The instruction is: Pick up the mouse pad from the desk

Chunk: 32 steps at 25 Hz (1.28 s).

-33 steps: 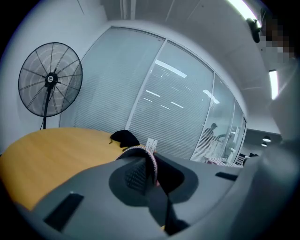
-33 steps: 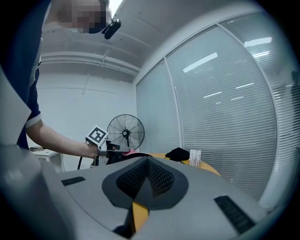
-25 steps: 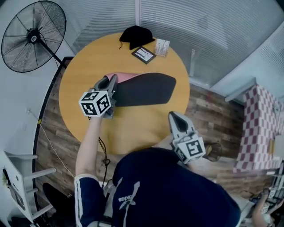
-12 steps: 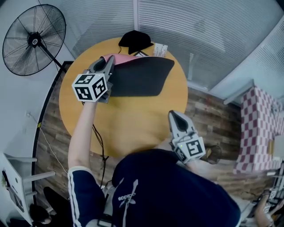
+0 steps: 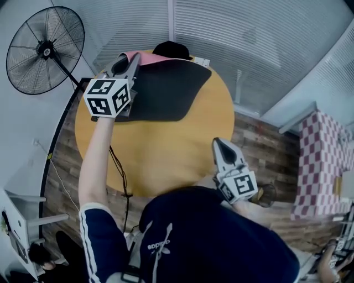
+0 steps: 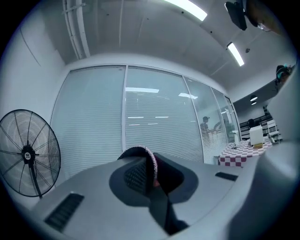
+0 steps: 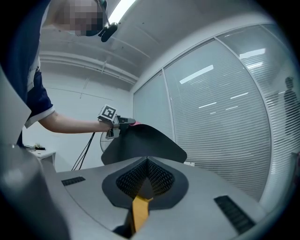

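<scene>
Bright, even light falls from ceiling strip lights (image 6: 193,9), which mirror as pale bars in the glass wall (image 6: 154,117). Shadows on the desk (image 5: 166,149) are soft. Both gripper views bulge strongly, blacken at the corners and blur in the foreground. The head view is sharp but curved at its edges.

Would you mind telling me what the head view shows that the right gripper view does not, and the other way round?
Only the head view: the black cap on the round table and the checkered cloth at the right. Only the right gripper view: the ceiling light and, close up, the right gripper with its jaws together and nothing between them. Both: the left gripper holding the mouse pad in the air.
</scene>
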Each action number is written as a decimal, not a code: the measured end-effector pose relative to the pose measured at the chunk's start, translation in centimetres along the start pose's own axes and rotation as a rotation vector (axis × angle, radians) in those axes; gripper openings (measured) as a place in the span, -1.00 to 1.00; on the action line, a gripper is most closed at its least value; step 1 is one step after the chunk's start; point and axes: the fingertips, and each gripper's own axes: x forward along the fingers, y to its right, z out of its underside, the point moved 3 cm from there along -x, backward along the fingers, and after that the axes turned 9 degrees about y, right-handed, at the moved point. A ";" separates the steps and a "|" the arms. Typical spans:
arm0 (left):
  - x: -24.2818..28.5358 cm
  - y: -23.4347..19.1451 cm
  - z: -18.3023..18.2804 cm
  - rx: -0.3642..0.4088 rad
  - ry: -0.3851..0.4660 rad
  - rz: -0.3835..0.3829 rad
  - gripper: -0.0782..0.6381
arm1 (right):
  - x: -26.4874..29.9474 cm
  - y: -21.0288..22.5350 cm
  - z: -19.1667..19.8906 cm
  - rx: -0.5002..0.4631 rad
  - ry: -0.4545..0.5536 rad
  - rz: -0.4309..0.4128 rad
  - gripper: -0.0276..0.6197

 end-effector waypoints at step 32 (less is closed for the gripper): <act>-27.4 3.7 -8.8 0.181 0.125 -0.499 -0.72 | 5.7 -6.5 -4.1 0.005 0.094 -0.262 -0.91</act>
